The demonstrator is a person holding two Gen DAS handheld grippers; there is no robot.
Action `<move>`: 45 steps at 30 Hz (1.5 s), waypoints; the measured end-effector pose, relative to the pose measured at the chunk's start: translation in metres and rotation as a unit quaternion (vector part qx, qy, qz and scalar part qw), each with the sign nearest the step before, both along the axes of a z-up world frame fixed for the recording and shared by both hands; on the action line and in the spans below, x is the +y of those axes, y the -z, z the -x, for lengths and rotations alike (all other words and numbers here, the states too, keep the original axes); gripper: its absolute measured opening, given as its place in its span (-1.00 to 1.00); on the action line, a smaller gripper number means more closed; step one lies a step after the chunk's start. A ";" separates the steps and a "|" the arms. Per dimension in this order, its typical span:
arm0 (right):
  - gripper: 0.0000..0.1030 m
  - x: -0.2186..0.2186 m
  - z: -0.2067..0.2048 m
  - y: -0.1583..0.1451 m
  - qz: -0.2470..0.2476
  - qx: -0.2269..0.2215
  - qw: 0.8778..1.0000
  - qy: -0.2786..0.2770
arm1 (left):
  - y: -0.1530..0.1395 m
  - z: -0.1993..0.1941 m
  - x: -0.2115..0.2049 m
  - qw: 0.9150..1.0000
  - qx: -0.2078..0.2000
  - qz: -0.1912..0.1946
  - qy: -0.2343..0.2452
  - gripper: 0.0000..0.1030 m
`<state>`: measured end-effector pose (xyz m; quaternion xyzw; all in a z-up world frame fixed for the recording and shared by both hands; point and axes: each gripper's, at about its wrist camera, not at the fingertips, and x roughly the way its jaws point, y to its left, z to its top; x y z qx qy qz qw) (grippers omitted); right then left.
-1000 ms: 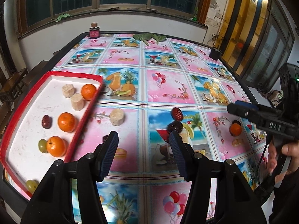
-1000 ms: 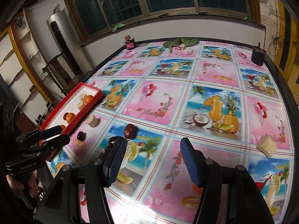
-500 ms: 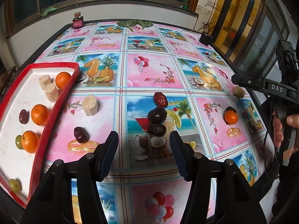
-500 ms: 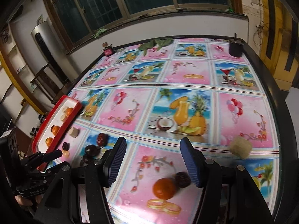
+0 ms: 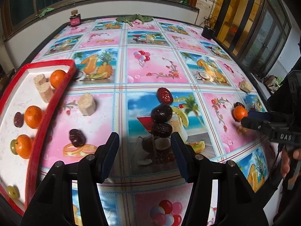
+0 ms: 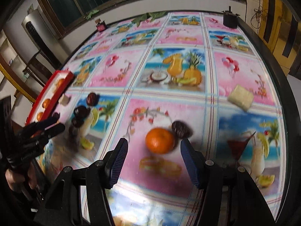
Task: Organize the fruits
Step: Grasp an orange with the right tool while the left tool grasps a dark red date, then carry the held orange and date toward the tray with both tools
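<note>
Orange tangerine [image 6: 160,140] sitting on the flowery tablecloth [image 6: 188,37], just in front of the right gripper [image 6: 153,162]. Jaws closing a little but not touching the fruit yet, nothing between them. Pointed down at the tangerine, most likely to pick it up. Dark date [image 6: 181,129] tucked right beside the tangerine, touching or nearly so; could get bumped.

Left gripper [image 5: 144,154] hanging empty too, jaws apart, aimed down at three dark dates [image 5: 161,114] lined up in a row on the cloth. Nearest date [image 5: 161,130] just ahead of the tips, so probably the next one to grab. Another date [image 5: 77,137] off to the left, near the tray.

Red tray [image 5: 54,101] at the left edge, already holding three tangerines [image 5: 33,116], two pale chunks [image 5: 42,88], one date and some green grapes [image 5: 12,191]. Good spot for gathering all the fruit together. More pale chunks out on the cloth: one [image 5: 87,104] close to the tray, one [image 6: 240,97] far over on the right. Plenty left to move.
</note>
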<state>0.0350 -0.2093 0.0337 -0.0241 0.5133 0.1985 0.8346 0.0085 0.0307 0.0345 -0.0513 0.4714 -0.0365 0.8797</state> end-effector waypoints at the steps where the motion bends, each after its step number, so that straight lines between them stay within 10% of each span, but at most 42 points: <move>1: 0.16 0.001 0.002 0.002 0.003 0.001 1.000 0.000 | 0.002 -0.001 -0.003 1.000 0.004 0.005 0.006 0.08; 16: -0.26 0.008 -0.012 0.016 0.014 -0.004 0.999 0.030 | 0.016 -0.023 -0.017 0.999 0.017 0.001 0.032 -0.52; 45: -0.31 0.079 0.003 0.000 -0.004 -0.024 0.999 -0.046 | 0.003 0.006 0.006 1.000 0.000 -0.005 0.017 -0.52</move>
